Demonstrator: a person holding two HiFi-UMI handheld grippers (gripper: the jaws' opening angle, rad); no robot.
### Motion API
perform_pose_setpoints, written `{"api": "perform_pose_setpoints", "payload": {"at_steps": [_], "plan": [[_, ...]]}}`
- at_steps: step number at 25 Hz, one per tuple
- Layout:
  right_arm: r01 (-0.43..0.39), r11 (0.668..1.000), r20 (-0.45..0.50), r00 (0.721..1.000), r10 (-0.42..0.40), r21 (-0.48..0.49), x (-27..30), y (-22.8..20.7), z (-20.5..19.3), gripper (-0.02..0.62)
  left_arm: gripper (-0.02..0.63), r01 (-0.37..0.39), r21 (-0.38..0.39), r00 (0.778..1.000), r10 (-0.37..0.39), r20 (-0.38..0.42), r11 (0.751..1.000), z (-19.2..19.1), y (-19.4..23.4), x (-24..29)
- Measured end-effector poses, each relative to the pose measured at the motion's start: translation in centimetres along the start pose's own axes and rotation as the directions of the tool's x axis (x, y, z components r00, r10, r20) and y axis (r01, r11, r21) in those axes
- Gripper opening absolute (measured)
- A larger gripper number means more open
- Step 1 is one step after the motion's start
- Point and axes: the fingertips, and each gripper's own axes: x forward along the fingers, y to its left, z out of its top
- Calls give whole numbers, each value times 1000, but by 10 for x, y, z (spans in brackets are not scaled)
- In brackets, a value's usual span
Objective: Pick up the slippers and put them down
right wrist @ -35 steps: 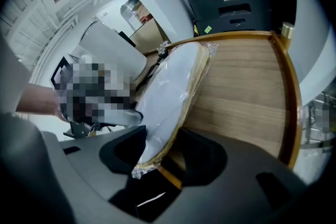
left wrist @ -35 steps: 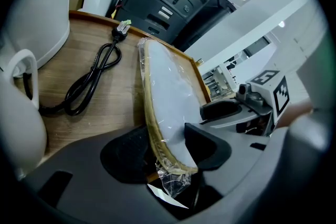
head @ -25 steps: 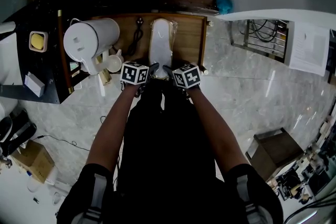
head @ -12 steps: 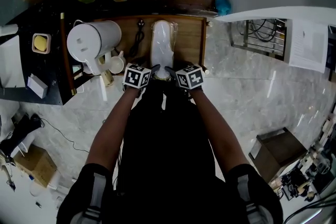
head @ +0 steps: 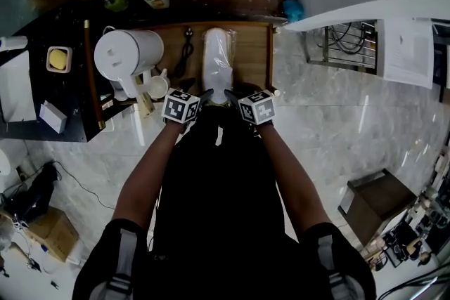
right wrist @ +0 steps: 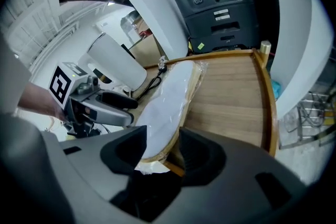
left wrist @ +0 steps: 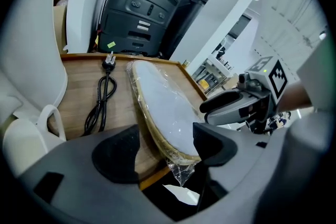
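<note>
Left tongs (left wrist: 165, 149) just opened wide, right tongs (right wrist: 164, 155) narrowed slightly but open too; heel of wrapped slippers (left wrist: 163, 107) loose between each pair, prob. released.

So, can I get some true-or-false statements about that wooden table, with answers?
The slippers are wrapped in clear plastic. True.
They lie on the marble floor. False: they lie on the wooden table.
A black power cord lies on the table beside them. True.
The white jug stands to their right in the head view. False: to their left.
Both grippers are clamped shut. False: the left gripper and right gripper stand open around the slippers' near end; the left's jaws have just been opening, the right's closing.
</note>
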Motion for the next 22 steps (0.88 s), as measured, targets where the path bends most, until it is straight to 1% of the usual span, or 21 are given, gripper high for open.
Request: {"api": "perform_pose_setpoints", "payload": {"at_steps": [2,3,6,8,12,15,18,22], "plan": [[24,1000,21,999,-24,-11,-8,3,1,160,317,8,10,1000,-8,15,1000,2,-4,-6],[34,999,35,999,-34,-12,-11,4,2,132,297,11,15,1000,-12,26,1000,3,-6,-9],[53,998,75,996,-52,-14,-22,8,2,58,199,16,28,998,-18,64,999,6,-11,-21],[62,998,107,993,-59,-20,-28,10,3,19,140,6,53,997,-10,83,999,7,-13,-28],[83,996,139,987,-78,-36,-35,15,3,9,52,1,93,995,-10,104,996,5,-17,-38],[77,996,154,986,-69,-46,-42,22,2,8,31,29,76,993,-38,116,997,2,-24,-47],[67,996,183,982,-55,-58,-56,30,4,8,17,66,52,985,-74,157,996,7,-37,-63],[68,994,210,977,-48,-90,-77,39,3,8,14,90,50,974,-99,203,995,10,-52,-83]]}}
